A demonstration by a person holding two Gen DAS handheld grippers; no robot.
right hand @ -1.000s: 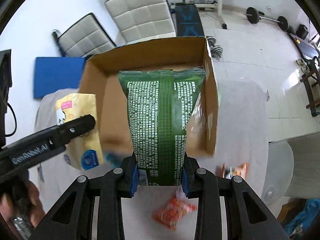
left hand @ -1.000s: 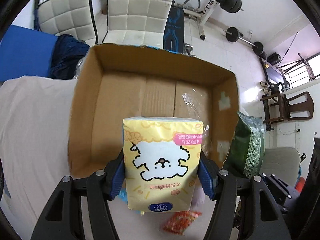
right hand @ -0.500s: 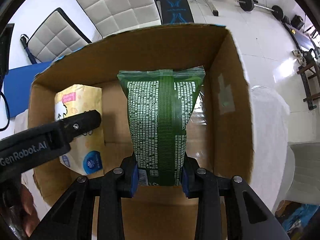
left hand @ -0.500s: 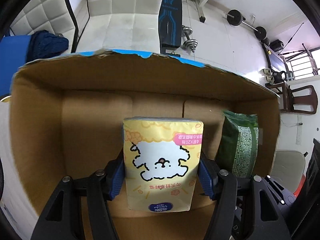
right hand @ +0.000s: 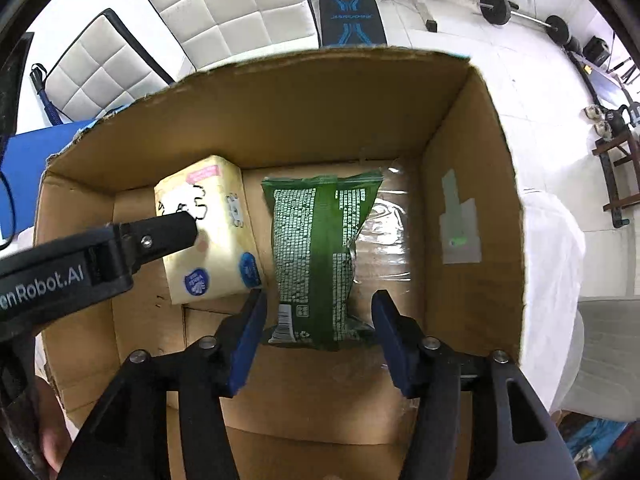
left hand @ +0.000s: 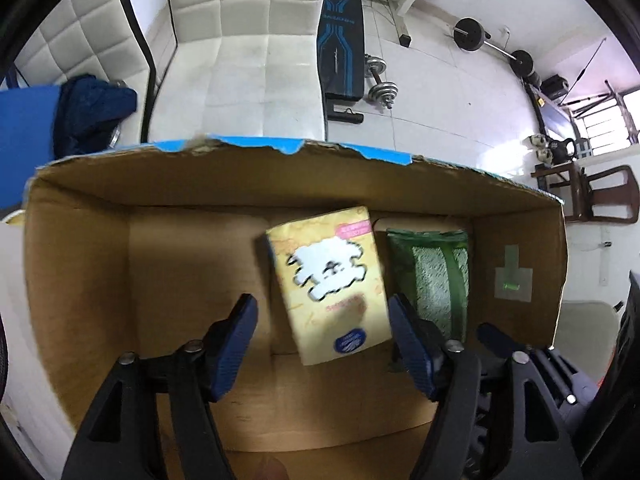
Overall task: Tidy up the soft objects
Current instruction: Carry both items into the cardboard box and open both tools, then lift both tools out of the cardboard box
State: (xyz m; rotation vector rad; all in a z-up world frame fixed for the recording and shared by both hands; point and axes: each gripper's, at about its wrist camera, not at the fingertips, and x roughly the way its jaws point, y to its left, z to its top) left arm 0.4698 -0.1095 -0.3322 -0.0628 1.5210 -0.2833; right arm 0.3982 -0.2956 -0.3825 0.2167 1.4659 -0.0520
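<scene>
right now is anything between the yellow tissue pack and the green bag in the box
Nothing: right wrist view shows only a narrow strip of bare cardboard box floor between yellow tissue pack and green bag.

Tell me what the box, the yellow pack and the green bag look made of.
Cardboard box: matte brown corrugated board, torn rim. Yellow tissue pack: probably thin printed plastic wrap, slight sheen. Green bag: glossy plastic film, creased and crimped at its ends.

Bright daylight floods the white floor; a window glows at right. The cardboard box interior sits shadowed. The tissue pack is motion-blurred. Fisheye bending and black vignette ring both views.
</scene>
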